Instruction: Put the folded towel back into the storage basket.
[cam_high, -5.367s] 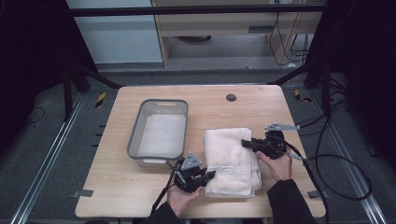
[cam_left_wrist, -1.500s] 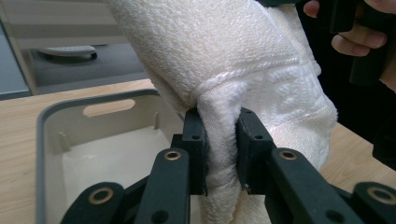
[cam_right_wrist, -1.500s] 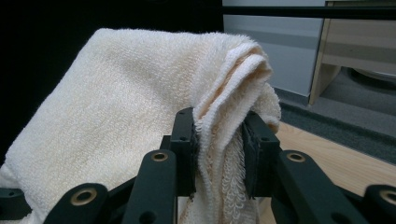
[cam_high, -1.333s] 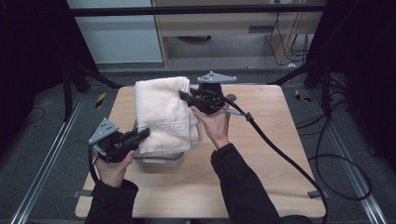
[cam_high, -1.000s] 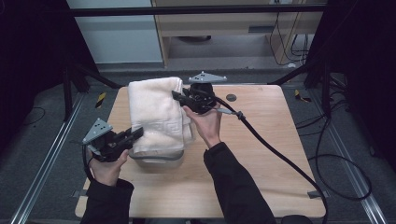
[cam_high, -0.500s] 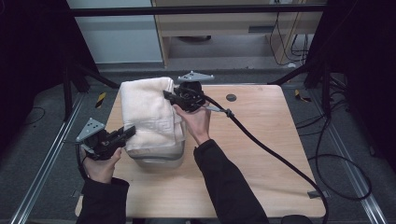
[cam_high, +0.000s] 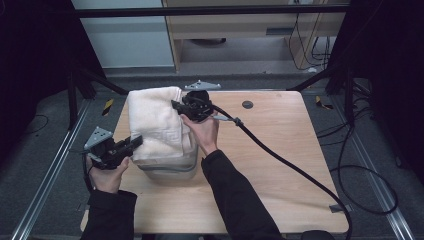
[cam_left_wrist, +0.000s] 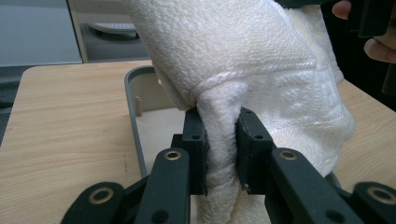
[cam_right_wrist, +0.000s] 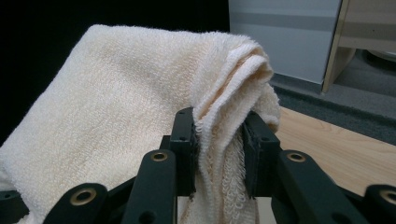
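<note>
Folded towel (cam_high: 156, 125) hangs w/ long axis running near-to-far over the grey tray (cam_high: 167, 172) at the bench (cam_high: 280, 165) left side. Left tongs (cam_high: 134, 142) clenched on its near corner, right tongs (cam_high: 176, 106) clenched on far corner, both pinching folds.

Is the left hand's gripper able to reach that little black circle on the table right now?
Probably not. The left gripper is shut on the towel at the table's near left, and the black circle lies far across, beyond the right gripper.

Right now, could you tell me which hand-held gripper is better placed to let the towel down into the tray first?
Left: the left hand-held gripper grips the towel lower, at the tray.
</note>
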